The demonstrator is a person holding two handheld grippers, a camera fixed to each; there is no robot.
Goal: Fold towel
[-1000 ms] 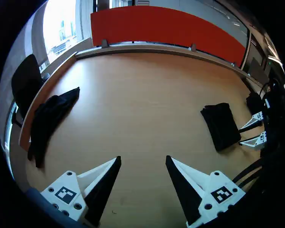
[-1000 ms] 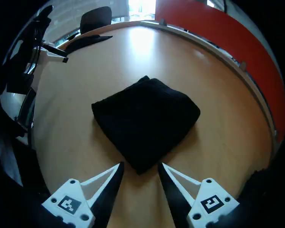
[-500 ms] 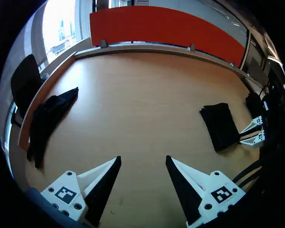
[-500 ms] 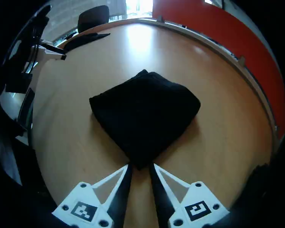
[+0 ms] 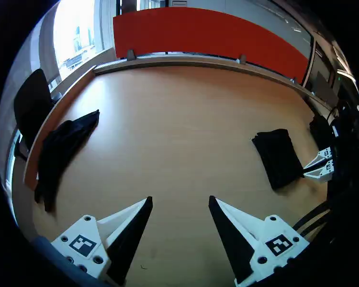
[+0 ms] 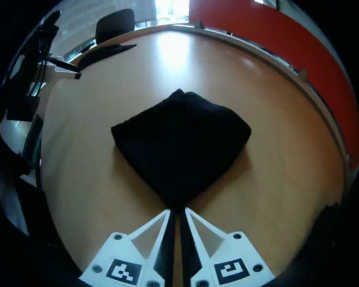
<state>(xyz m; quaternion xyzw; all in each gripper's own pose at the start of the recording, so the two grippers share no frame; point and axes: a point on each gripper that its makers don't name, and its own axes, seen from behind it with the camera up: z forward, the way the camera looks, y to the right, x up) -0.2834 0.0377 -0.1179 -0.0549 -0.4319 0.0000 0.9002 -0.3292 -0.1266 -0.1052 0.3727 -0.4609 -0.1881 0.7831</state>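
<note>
Wood desk (image 5: 179, 119), red panel (image 5: 203, 31) behind; right tool (image 6: 177, 213) clenched on towel (image 6: 179, 143) corner, left tool (image 5: 179, 198) released.

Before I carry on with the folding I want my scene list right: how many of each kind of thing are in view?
Black cloths: 2 (folded towel, loose cloth)
Grippers: 2 (left gripper, right gripper)
Chairs: 1 (chair)
Red panels: 1 (red panel)
Tables: 1 (table)
Total: 7
</note>
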